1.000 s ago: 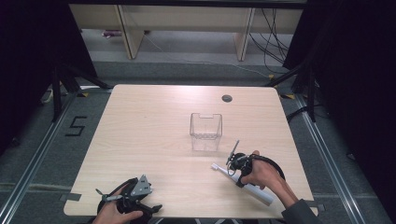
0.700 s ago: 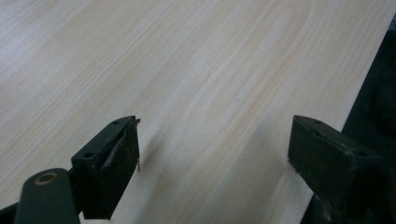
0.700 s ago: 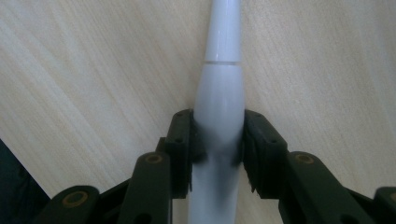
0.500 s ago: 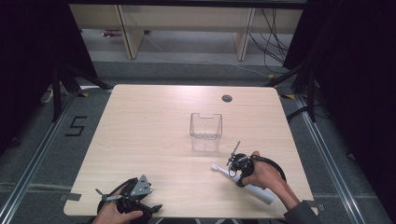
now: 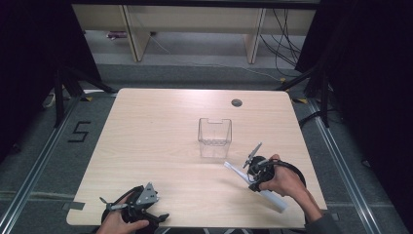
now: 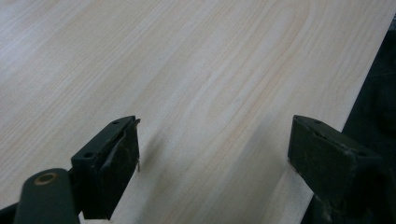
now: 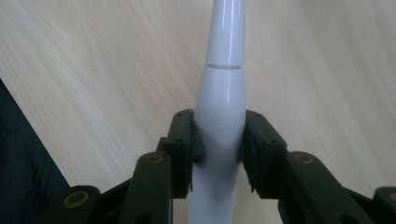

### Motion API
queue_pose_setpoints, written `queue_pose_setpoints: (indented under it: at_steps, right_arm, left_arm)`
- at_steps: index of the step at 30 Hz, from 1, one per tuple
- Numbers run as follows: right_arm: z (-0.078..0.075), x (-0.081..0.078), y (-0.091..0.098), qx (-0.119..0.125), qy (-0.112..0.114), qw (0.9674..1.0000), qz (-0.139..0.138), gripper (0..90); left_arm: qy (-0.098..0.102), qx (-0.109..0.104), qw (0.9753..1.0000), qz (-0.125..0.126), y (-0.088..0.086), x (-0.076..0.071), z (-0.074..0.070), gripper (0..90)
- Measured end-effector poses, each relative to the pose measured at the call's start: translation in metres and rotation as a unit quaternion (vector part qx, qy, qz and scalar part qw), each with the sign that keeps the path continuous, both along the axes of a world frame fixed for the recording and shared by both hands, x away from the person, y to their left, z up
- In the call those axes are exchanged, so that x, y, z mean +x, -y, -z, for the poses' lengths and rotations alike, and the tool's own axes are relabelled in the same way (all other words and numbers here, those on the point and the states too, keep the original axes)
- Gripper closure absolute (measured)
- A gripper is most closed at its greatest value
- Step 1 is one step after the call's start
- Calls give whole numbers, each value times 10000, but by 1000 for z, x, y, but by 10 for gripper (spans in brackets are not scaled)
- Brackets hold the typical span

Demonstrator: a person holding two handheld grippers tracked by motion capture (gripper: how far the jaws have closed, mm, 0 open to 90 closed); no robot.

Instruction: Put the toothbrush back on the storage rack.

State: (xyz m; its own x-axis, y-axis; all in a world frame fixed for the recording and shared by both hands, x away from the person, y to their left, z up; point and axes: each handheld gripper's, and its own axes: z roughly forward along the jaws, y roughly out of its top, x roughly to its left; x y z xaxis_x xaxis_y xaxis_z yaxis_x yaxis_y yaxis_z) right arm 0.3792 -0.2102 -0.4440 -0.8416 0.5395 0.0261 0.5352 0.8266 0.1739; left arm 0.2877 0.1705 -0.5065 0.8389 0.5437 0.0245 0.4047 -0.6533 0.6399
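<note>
Left gripper (image 5: 163, 217) empty at the table's near edge; right gripper (image 7: 218, 151) grasping a white toothbrush-like handle (image 7: 219, 112).

At the left, the left gripper sits low over the pale wooden table (image 5: 156, 141) by its near edge, held in a hand (image 5: 117, 225); in the left gripper view its jaws stand wide apart with only bare wood grain between them and the table edge just past the right-hand jaw. Ahead and to the right of those fingers, well apart from them, a clear plastic box (image 5: 214, 138) stands upright mid-table. Further right, the right gripper is clenched on the white handle, its pads (image 7: 187, 144) pressing both sides of the thick part, while the slimmer section runs on beyond the fingertips above the tabletop. In the high view the handle's other end sticks out behind the right hand (image 5: 285, 181) toward the near edge.
</note>
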Motion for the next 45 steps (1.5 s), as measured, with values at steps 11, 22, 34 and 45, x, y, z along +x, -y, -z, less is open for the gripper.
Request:
queue_pose_setpoints:
  at_steps: [11,22,34,45]
  right_arm:
    - [-24,0,18,690,538,9962,28,659]
    - [-50,-4,28,1354,951,9859,264,660]
    - [-60,4,42,2236,1717,9578,557,659]
    - [-63,14,52,2923,2075,9267,1124,659]
  left_arm:
    - [-2,11,10000,-1,0,0,0,159]
    - [-24,-28,10000,1,0,0,0,158]
    - [4,10,10000,-12,0,0,1,158]
    - [-3,16,10000,-19,0,0,1,158]
